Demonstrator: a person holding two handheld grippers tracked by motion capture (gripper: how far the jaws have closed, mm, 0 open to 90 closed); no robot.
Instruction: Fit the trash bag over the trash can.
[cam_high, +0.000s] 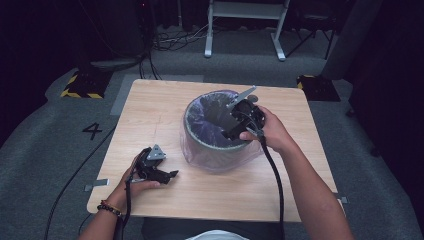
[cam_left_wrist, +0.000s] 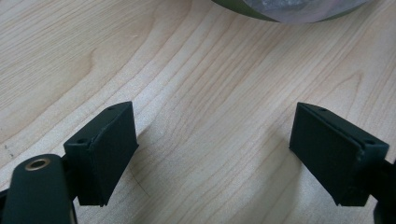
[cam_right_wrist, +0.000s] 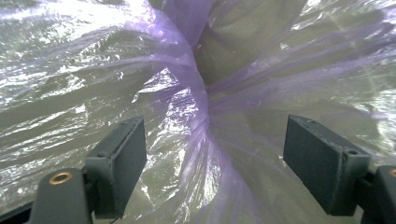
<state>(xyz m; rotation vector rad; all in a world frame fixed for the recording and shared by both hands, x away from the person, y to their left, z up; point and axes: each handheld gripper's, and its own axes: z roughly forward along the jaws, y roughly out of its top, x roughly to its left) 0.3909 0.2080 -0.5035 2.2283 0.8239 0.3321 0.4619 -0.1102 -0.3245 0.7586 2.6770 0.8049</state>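
Observation:
A round dark bin (cam_high: 197, 140) stands in the middle of the wooden table (cam_high: 150, 115), lined with a thin purple plastic bag (cam_high: 202, 117) that drapes over its rim. My right gripper (cam_high: 227, 131) reaches down inside the bin mouth, open. In the right gripper view its jaws stand wide apart around a bunched fold of the bag (cam_right_wrist: 198, 107), without touching it. My left gripper (cam_high: 167, 176) rests low over the table near the front left, open; between its pads (cam_left_wrist: 109, 149) lies bare wood, and the bin's base (cam_left_wrist: 280, 11) shows at the top edge.
The table has rounded corners, and grey carpet surrounds it. A white metal frame (cam_high: 245, 25) stands on the floor beyond the far edge, with cables and yellow-black striped floor blocks (cam_high: 80, 85) to either side. Each gripper trails a black cable toward the near edge.

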